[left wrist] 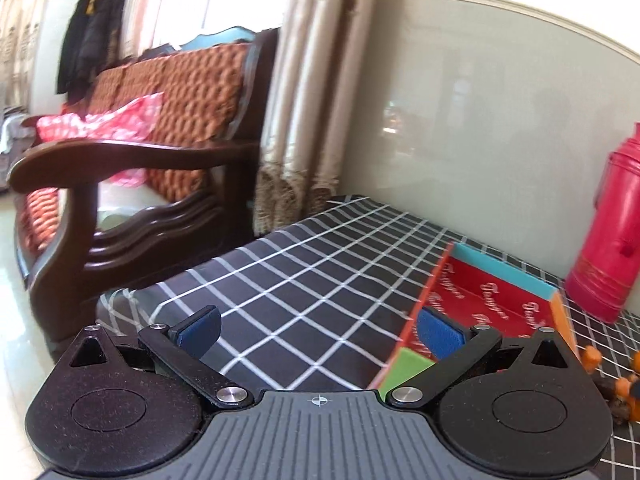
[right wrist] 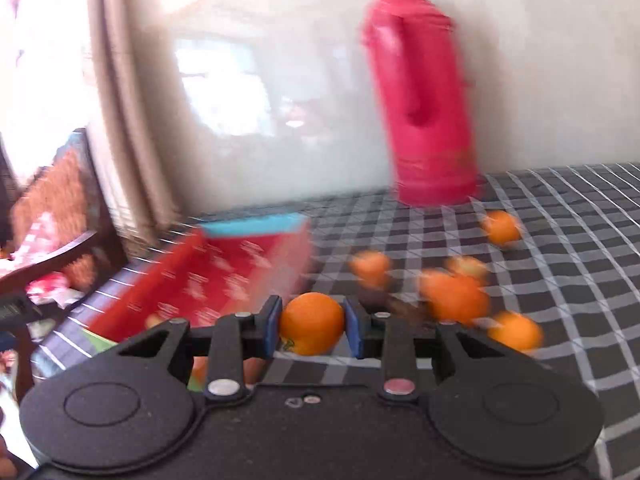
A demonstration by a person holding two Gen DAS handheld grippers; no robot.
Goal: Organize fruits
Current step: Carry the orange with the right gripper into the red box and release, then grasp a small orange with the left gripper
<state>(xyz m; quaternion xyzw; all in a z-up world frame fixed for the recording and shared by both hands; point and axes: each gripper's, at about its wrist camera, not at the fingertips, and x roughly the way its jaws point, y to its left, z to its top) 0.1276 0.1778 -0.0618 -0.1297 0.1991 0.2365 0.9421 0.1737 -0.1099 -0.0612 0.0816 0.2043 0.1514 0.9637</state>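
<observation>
My right gripper [right wrist: 313, 326] is shut on an orange [right wrist: 312, 322], held between its blue pads just right of the red box [right wrist: 224, 276]. Several more oranges [right wrist: 454, 294] lie loose on the checked cloth to the right, blurred. My left gripper [left wrist: 318, 330] is open and empty, low over the cloth; its right fingertip [left wrist: 438, 334] sits at the near left wall of the red box [left wrist: 492, 300], which has blue, orange and green edges. A few oranges [left wrist: 592, 356] show at the right edge of the left wrist view.
A tall red thermos [right wrist: 424, 96] stands against the wall behind the oranges; it also shows in the left wrist view [left wrist: 612, 232]. The table with the black checked cloth [left wrist: 304, 280] ends at the left, where a wooden armchair [left wrist: 132, 184] and curtains [left wrist: 304, 92] stand.
</observation>
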